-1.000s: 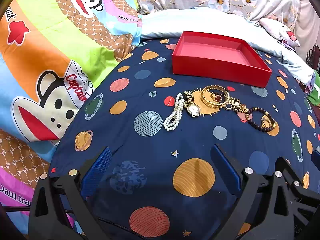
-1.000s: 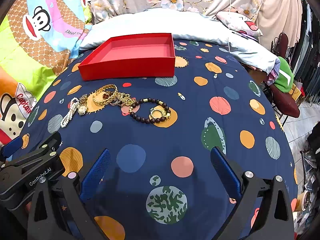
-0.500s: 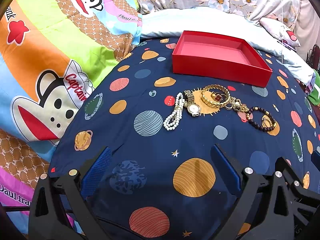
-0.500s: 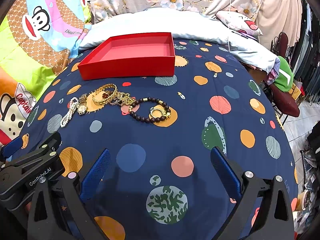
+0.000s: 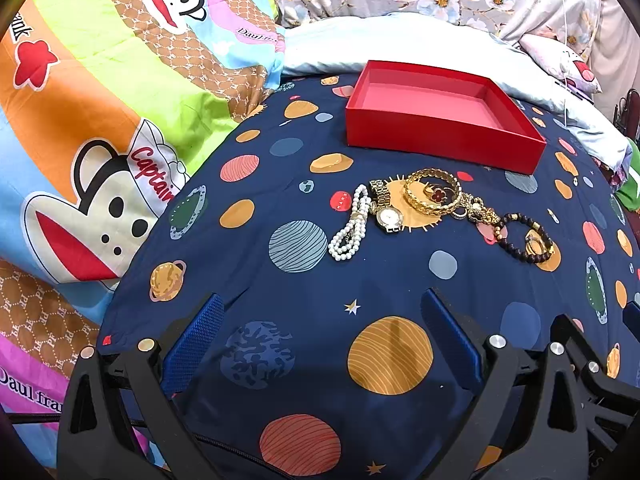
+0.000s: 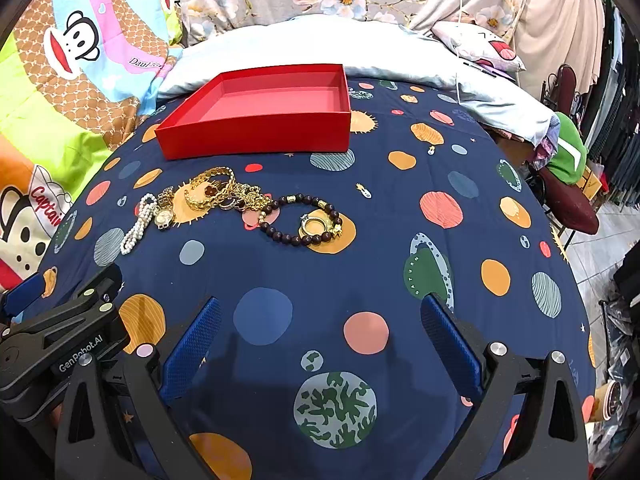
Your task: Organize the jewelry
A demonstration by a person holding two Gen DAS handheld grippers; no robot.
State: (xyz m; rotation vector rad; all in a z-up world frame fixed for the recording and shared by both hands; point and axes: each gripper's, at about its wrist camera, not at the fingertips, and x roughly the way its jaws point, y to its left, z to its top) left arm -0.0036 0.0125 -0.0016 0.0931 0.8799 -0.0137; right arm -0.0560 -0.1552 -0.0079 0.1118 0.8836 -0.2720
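An empty red box (image 5: 440, 114) (image 6: 260, 114) sits on the navy planet-print bedspread. In front of it lies a row of jewelry: a pearl bracelet (image 5: 350, 224) (image 6: 138, 224), a gold watch (image 5: 387, 212) (image 6: 165, 210), a gold chain bangle (image 5: 432, 196) (image 6: 210, 190) around a red flower ring (image 5: 436, 194), a gold clump (image 5: 480, 210) (image 6: 252, 198), and a dark bead bracelet (image 5: 524, 238) (image 6: 300, 220) with a gold ring (image 6: 314, 224) inside. My left gripper (image 5: 320, 340) is open and empty, short of the pearls. My right gripper (image 6: 320, 340) is open and empty, short of the bead bracelet.
A monkey-print quilt (image 5: 100, 120) is bunched at the left. A pale blue pillow (image 6: 320, 44) and floral bedding lie behind the box. The bed's right edge drops to a chair (image 6: 572, 200) with green cloth and clutter. The left gripper's body (image 6: 60, 344) shows at the right view's lower left.
Both views have drawn very slightly closer to the jewelry; otherwise nothing has changed.
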